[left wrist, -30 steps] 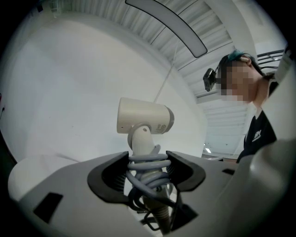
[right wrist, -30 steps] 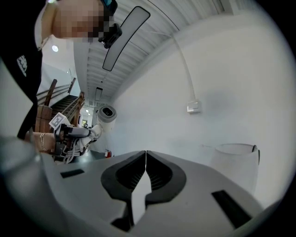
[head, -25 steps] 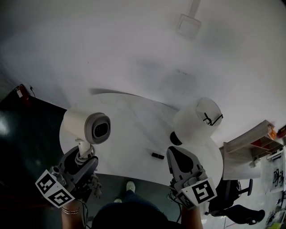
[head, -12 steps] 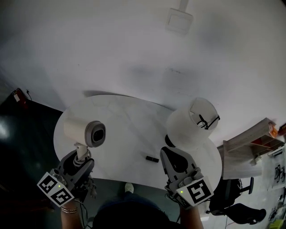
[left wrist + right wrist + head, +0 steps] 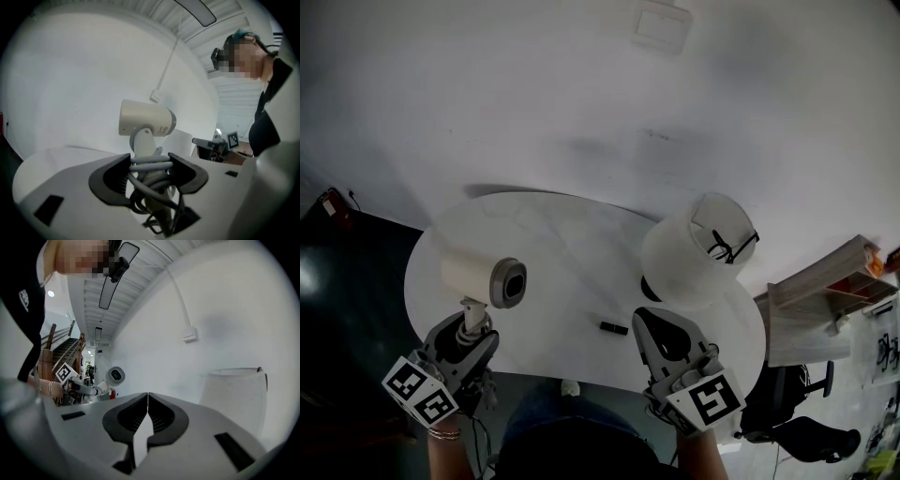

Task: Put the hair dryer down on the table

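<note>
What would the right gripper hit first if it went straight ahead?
Probably nothing nearby: the right gripper, jaws shut, aims just left of the lampshade, over the table toward the wall; depth is unclear.

A round white table (image 5: 567, 242) stands against a plain white wall (image 5: 487, 94). Above it on the wall sits a small white box (image 5: 661, 25). Left of the table the floor (image 5: 347, 291) is dark; right of it, a pale shelf (image 5: 820, 283) and a black office chair (image 5: 802, 439).
</note>
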The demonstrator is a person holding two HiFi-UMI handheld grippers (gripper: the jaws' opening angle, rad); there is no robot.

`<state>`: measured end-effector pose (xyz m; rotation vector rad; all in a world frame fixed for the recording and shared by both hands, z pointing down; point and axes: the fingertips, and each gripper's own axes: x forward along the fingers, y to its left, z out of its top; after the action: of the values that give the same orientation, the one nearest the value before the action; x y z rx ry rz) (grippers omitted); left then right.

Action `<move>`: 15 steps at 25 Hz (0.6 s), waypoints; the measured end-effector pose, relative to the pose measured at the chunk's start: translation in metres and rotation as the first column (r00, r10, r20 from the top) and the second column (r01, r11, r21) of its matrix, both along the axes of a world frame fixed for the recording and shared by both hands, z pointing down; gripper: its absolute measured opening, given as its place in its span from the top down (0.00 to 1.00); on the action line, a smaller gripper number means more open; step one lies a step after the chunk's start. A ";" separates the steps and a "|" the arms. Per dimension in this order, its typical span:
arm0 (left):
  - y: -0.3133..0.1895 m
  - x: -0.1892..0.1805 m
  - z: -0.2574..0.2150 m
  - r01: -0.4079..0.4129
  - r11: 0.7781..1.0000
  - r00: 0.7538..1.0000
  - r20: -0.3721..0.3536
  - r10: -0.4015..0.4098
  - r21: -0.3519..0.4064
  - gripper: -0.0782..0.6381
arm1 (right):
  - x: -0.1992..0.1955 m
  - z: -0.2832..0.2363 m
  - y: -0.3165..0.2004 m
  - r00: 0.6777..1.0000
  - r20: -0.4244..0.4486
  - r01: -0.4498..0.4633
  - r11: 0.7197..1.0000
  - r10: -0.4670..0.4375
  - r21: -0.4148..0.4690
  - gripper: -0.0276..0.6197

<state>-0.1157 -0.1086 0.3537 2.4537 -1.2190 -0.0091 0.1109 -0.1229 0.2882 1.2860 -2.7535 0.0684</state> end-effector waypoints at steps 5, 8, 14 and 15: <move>0.001 0.003 0.022 -0.033 0.998 0.998 0.046 0.036 -0.057 0.52 | -0.005 0.008 -0.007 1.000 0.002 0.001 1.000 -0.001 -0.023 0.93; -0.001 0.004 0.030 -0.057 0.994 0.997 0.055 0.062 -0.089 0.52 | -0.009 0.011 -0.012 1.000 -0.003 -0.004 0.999 0.004 -0.039 0.93; -0.015 0.003 0.039 -0.144 0.982 0.984 0.087 0.155 -0.121 0.52 | -0.018 0.012 -0.025 0.999 -0.027 -0.043 0.998 0.041 -0.055 0.93; -0.018 0.003 0.041 -0.162 0.979 0.981 0.089 0.174 -0.128 0.52 | -0.019 0.012 -0.027 0.998 -0.033 -0.056 0.997 0.054 -0.057 0.93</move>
<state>-0.1124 -0.1263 0.3945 2.4678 -1.0156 0.2296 0.0922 -0.1497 0.3002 1.3367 -2.6694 0.1308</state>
